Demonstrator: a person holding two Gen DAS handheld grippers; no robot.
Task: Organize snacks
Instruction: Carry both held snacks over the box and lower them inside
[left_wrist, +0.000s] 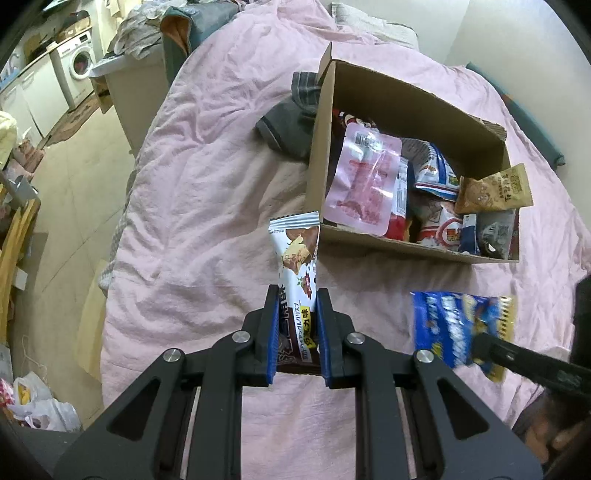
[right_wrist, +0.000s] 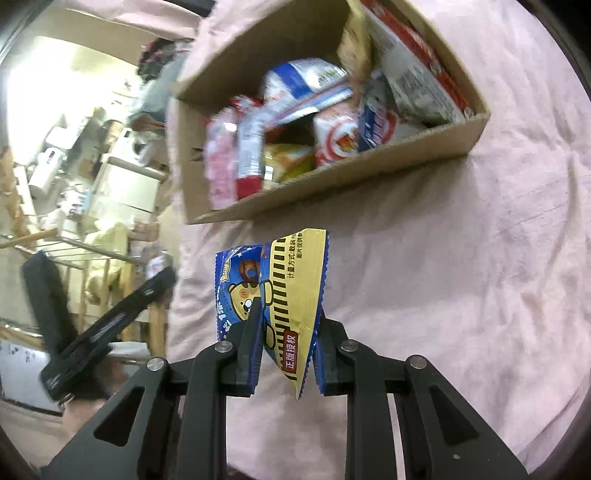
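Clamped between the blue-padded fingers of the left tool (left_wrist: 297, 314) is a white-and-brown chocolate wafer packet (left_wrist: 298, 266), held by its lower half so the crimped top stands free, just short of the near left corner of the cardboard box (left_wrist: 413, 245). On the other side, the right tool (right_wrist: 288, 325) is closed on a blue-and-yellow biscuit packet (right_wrist: 291, 291) that has folded and crumpled in the grip. Both packets hang above the pink quilt (left_wrist: 192, 192), near the box but outside it.

The box already holds a loose pile: a pink packet (left_wrist: 364, 177) leans up against the left wall and a tan peanut packet (left_wrist: 495, 190) pokes above the right end. My worry is that a new packet dropped on this pile could slide off or rest on the rim, and that a tool coming in low could catch the near wall and push the light box across the soft bedding. The folded biscuit packet also looks thinly held and might slip.

Free room looks best over the middle of the box and toward the far wall. A dark garment (left_wrist: 291, 122) lies against the box's left side, and the bed edge drops off to the floor further left.
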